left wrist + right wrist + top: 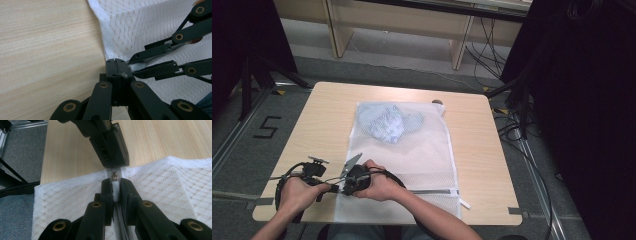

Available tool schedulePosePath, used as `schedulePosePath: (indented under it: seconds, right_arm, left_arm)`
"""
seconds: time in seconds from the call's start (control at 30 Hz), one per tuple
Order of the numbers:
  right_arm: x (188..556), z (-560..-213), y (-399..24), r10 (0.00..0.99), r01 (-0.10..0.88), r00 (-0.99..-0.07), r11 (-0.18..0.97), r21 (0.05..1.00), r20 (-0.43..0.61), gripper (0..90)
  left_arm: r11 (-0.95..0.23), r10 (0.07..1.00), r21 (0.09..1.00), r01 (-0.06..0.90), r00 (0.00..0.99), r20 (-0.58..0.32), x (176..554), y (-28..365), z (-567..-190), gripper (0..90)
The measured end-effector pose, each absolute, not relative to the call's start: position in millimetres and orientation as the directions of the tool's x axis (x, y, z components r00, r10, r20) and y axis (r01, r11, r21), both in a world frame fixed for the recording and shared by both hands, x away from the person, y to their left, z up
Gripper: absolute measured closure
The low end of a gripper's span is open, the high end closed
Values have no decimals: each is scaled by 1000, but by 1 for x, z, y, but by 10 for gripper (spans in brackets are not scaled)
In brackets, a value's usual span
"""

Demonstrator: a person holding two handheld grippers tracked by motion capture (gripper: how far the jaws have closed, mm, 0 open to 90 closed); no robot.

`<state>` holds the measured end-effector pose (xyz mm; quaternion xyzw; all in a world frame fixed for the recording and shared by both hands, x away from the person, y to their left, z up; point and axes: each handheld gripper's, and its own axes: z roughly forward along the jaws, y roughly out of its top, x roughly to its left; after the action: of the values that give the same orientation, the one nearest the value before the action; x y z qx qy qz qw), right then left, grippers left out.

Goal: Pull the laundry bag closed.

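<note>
On a wooden counter [312, 125] lies a white mesh laundry bag [412, 150] with blue clothing [384, 122] inside; the left tool [117, 68] pinches the bag's edge at the zipper's end, while the right tool [115, 190] grips the white zipper pull [115, 188], apparently at the end of its run.

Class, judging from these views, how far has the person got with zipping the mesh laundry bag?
Done: the blue garment lies inside the mesh bag. In hand: the right gripper pinches the white zipper pull, and the left gripper clamps the bag's edge at the zipper's end. Left: whether the zipper is fully shut cannot be told.
</note>
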<state>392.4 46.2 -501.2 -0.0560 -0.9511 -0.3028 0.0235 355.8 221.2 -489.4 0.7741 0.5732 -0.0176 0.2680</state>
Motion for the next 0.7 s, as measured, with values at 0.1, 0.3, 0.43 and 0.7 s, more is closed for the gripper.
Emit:
schedulePosePath:
  seconds: [0.1,0.3,0.43,0.7]
  right_arm:
    - [391,-502,47,98,132,-991,804,579,90,823]
    - [391,-502,47,105,137,-990,804,579,90,823]
    - [392,-502,47,94,120,-993,809,576,75,823]
    - [389,-502,49,106,130,-991,806,578,76,824]
  left_arm:
    - [-188,876,403,896,338,-344,355,217,-489,899]
    - [-195,881,395,898,337,-332,355,216,-489,900]
    - [-185,886,392,901,326,-329,355,217,-490,900]
    - [-168,892,390,905,309,-331,354,216,-491,900]
